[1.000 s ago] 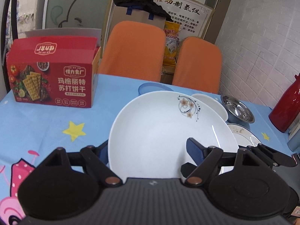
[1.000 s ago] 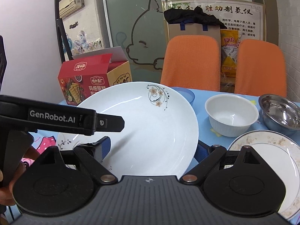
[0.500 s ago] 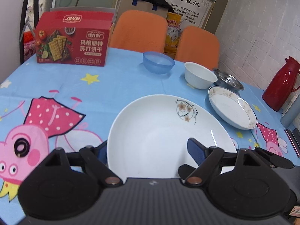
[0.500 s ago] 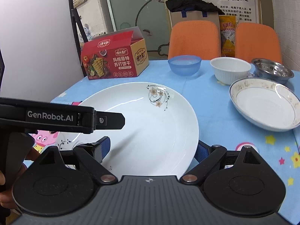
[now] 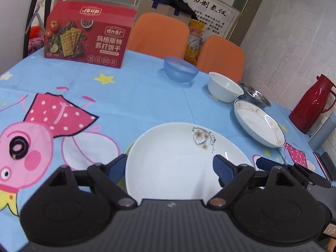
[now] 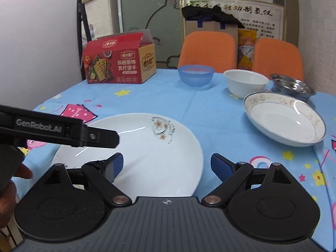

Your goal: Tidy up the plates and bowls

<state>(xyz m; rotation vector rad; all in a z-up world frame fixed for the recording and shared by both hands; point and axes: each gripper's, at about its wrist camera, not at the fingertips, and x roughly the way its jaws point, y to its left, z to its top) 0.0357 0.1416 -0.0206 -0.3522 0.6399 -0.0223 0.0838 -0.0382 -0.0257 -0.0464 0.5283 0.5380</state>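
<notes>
A large white plate with a flower motif lies on the blue tablecloth at the near edge, on top of something greenish. My left gripper and my right gripper both stand open around its near rim, fingers spread wide. Further back are a gold-rimmed plate, a white bowl, a steel bowl and a blue bowl.
A red cracker box stands at the back left. A red thermos is at the right edge. Two orange chairs stand behind the table. The left gripper's body crosses the right wrist view.
The flower plate has come down from a raised, tilted hold to lie flat on the table. Both grippers have spread wider and drawn back a little.
</notes>
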